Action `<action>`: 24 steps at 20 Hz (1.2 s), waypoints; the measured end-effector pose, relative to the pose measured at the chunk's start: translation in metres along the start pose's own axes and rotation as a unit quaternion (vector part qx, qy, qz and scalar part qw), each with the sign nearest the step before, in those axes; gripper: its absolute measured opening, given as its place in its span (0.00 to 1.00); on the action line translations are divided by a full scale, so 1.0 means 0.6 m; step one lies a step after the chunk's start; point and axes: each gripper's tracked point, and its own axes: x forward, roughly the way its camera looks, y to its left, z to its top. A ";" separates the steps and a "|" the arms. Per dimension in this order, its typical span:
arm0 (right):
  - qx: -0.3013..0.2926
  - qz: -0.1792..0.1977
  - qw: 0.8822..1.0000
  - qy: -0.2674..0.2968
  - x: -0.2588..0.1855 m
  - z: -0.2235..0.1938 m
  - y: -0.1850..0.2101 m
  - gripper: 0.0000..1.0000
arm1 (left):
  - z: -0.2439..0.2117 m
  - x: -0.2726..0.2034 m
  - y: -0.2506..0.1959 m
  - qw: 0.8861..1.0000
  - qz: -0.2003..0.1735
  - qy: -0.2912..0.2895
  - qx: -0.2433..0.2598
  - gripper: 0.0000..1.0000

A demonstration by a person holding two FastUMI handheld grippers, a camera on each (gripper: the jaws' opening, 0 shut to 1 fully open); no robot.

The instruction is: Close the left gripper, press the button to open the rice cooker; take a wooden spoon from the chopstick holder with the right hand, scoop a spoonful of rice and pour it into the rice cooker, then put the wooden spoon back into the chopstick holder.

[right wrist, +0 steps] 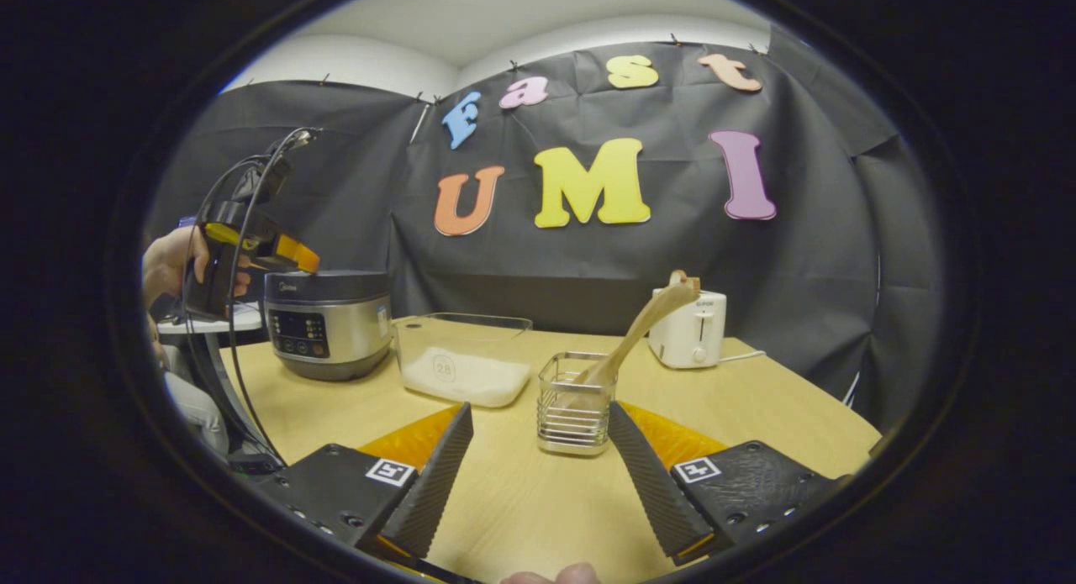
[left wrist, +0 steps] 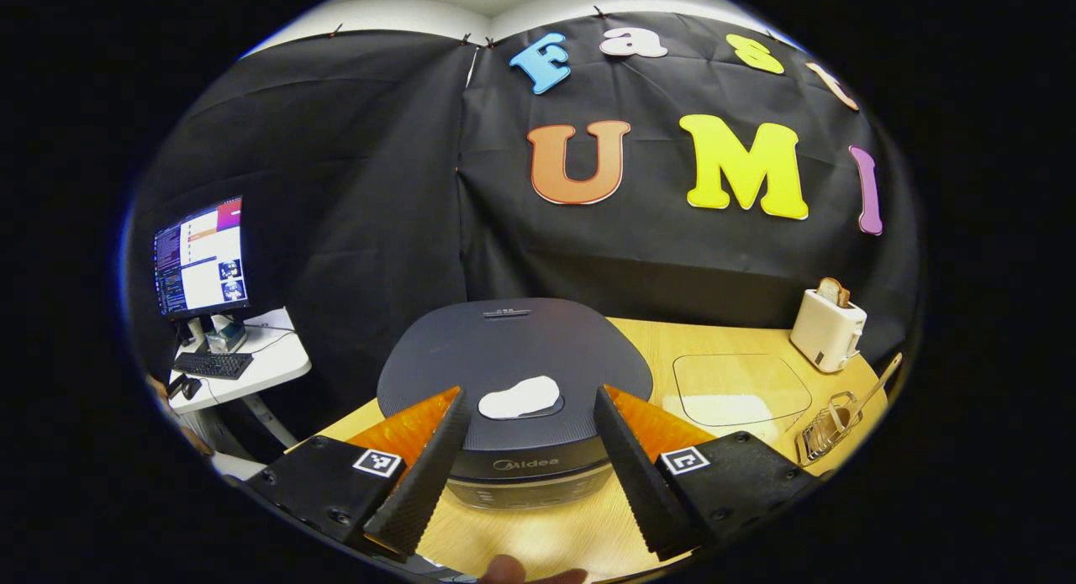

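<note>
Left gripper view looks down over the rice cooker (left wrist: 514, 374), whose lid is down, with the pale button (left wrist: 521, 397) on its top sitting between the spread fingers of the left gripper (left wrist: 530, 449). That claw is wide apart and holds nothing, so the first risk is plain: pressed down like this, the fingers would straddle the button and land on the lid either side of it. They need to come together first, then meet the button squarely; an off-centre push could slide off its smooth face or nudge the cooker along the table (left wrist: 588, 517).

Right gripper view shows the right gripper (right wrist: 538, 458) also spread and empty, low over the table, with the wire chopstick holder (right wrist: 577, 403) just ahead between its fingers. The wooden spoon (right wrist: 643, 323) leans in it, handle tilted up to the right. A careless grab at that slanted handle could tip the light holder over.

A clear box of rice (right wrist: 464, 357) stands between holder and cooker. A white toaster (right wrist: 689, 328) sits behind the spoon, close to its handle end, and could be knocked on the lift. Off the table's left side stands a monitor (left wrist: 200, 256) on a small desk.
</note>
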 end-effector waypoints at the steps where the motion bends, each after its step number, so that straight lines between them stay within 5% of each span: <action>1: -0.003 -0.001 1.000 -0.002 -0.001 0.006 -0.001 0.91 | 0.001 -0.001 -0.001 1.000 0.002 -0.002 -0.007 0.96; 8: -0.013 -0.011 0.999 -0.029 -0.012 0.054 -0.004 0.97 | 0.051 -0.049 -0.026 0.997 -0.008 -0.071 0.000 0.97; 12: -0.018 -0.025 0.998 -0.050 -0.017 0.099 -0.009 0.95 | 0.072 -0.111 -0.084 0.992 -0.044 -0.121 0.015 0.96; 20: -0.016 -0.047 0.996 -0.073 -0.042 0.167 -0.014 0.95 | 0.044 -0.196 -0.189 0.981 -0.097 -0.165 0.021 0.97; 24: -0.011 -0.070 0.993 -0.092 -0.063 0.193 -0.026 0.96 | 0.034 -0.212 -0.188 0.978 -0.090 -0.182 0.045 0.97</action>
